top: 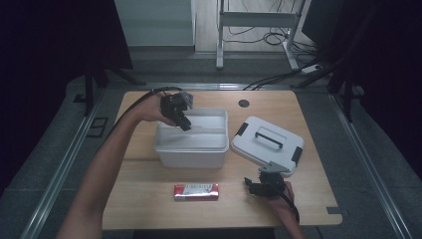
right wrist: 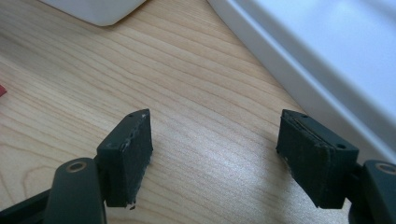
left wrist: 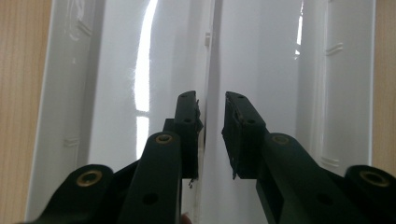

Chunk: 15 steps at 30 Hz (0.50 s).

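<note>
Closing our left tool on the white box's far rim.
Rim runs lengthwise between its nearly shut jaws, not yet pinched; right tool gapes, empty.

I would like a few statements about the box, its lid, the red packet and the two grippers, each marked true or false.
1. The lid is fastened on the white box. False: it lies on the table to the right of the open box.
2. The left gripper is at the box's far rim, one of its fingers on each side of the wall. True.
3. The right gripper holds the red packet. False: it is open over bare wood near the lid.
4. The red packet lies on the table in front of the box. True.
</note>
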Tool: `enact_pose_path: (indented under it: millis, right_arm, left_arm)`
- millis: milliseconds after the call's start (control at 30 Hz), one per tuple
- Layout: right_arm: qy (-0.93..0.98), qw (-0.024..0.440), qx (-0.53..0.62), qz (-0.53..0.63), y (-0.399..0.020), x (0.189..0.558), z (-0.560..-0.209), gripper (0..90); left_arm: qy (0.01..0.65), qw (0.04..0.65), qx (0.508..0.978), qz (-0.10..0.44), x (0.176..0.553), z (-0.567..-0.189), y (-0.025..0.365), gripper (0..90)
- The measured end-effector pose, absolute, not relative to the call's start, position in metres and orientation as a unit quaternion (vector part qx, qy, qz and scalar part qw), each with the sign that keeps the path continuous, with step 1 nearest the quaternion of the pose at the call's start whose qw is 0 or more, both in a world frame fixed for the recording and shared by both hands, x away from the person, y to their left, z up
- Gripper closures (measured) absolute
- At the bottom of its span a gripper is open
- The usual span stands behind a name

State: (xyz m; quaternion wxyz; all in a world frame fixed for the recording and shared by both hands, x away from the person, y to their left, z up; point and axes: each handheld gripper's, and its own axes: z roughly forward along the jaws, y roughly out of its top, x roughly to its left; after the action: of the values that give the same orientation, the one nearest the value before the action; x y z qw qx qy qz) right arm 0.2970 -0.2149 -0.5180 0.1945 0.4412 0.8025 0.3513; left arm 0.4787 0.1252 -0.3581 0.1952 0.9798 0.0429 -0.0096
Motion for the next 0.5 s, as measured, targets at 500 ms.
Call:
enact_pose_path:
  millis: [500]
  right_arm:
    - [0.803, 0.195, 0.441, 0.351, -0.2149, 0.2970, -0.5180, 26.3]
  left_arm:
    - [0.042, 0.199, 0.979, -0.019, 0.4811, -0.3681, 0.1268, 81.6]
